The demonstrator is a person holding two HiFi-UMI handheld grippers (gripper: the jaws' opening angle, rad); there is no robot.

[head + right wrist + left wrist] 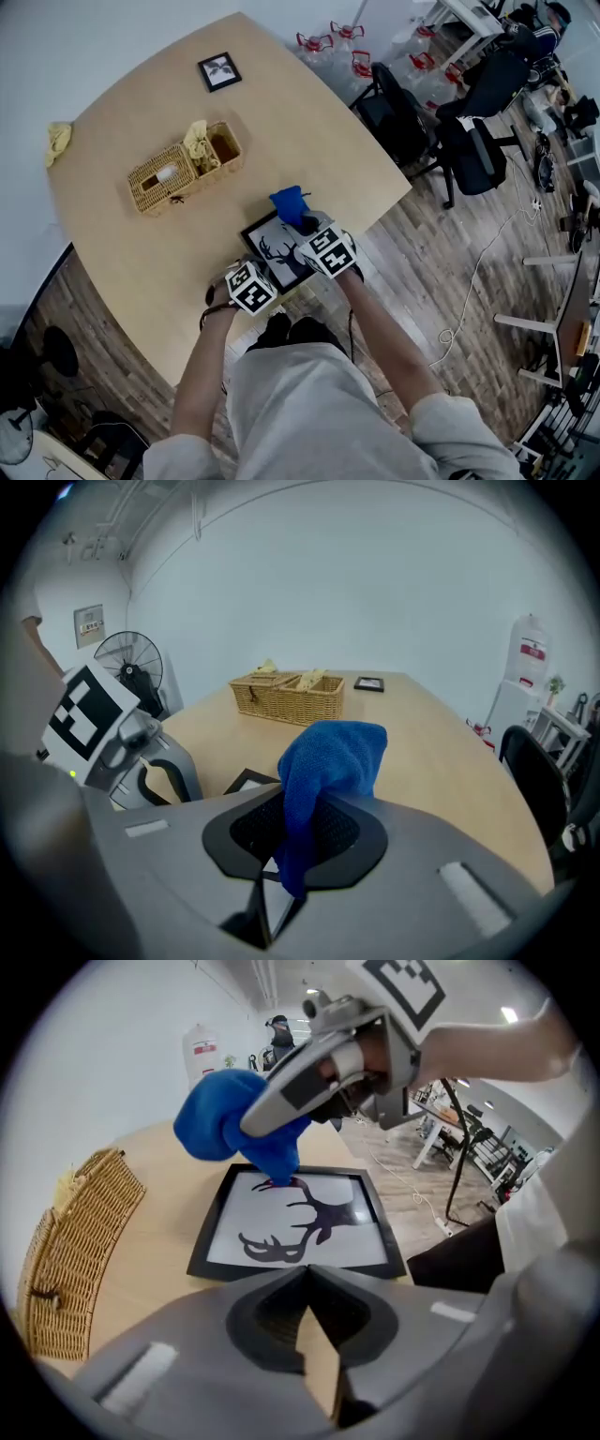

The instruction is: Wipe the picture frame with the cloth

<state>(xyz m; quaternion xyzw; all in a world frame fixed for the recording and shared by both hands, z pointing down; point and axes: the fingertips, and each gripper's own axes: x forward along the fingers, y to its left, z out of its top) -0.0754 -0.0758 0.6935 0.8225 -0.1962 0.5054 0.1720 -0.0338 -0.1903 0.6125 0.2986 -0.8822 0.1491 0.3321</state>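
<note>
A black picture frame (275, 251) with a dark antler print lies flat near the table's front edge; it also fills the middle of the left gripper view (295, 1227). My right gripper (303, 221) is shut on a blue cloth (288, 201), which bunches out past its jaws (330, 757). In the left gripper view the blue cloth (232, 1127) hangs from the right gripper (281, 1138) and its lower tip touches the glass near the frame's far edge. My left gripper (307, 1274) is shut, with its tips at the frame's near edge and nothing visibly between them.
A wicker basket (161, 178) holding a yellow cloth stands mid-table. A small black framed picture (219, 71) lies at the far side, and another yellow cloth (58, 141) at the left edge. Office chairs (473, 150) stand beyond the table's right edge.
</note>
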